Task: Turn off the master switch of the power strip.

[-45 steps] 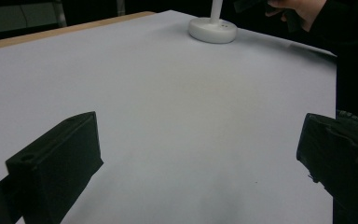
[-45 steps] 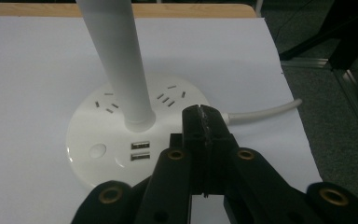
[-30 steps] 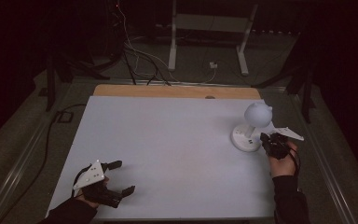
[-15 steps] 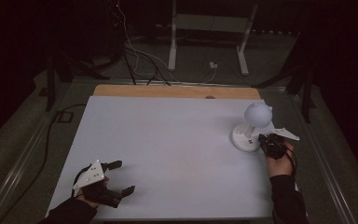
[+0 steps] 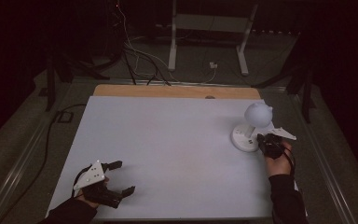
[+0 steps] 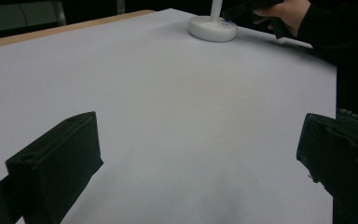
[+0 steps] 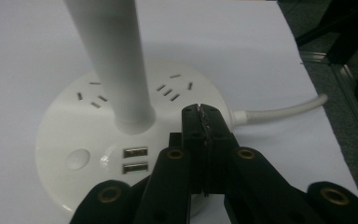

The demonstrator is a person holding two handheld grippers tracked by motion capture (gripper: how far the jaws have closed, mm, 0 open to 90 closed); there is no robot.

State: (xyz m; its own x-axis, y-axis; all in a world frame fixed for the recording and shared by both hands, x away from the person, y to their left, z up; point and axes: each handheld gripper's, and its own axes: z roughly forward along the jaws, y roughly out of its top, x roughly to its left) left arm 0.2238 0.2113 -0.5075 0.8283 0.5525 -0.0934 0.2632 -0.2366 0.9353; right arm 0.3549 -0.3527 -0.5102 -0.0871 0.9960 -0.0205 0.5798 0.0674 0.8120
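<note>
Jaws of the right gripper (image 7: 200, 109) are pressed together, empty, over the lamp base (image 7: 74, 140); the left gripper (image 5: 121, 177) is held wide apart, empty, on the table (image 5: 168, 140).

The lamp base (image 7: 135, 140) looks like white plastic, smooth with a soft sheen, and its upright stem (image 7: 112, 60) has the same glossy white finish. The two USB ports (image 7: 135, 159) in it show bright metal. Its cable (image 7: 279, 110) looks like smooth white rubbery plastic. The tabletop (image 5: 168, 144) carries a matt, pale, smooth sheet, with a strip of bare wood (image 5: 177, 91) at the far edge. The right hand-held gripper (image 7: 201, 112) is matt black plastic with brass-coloured pivot bushes; the left hand-held gripper (image 6: 200, 158) has dull black, slightly grainy jaws.
</note>
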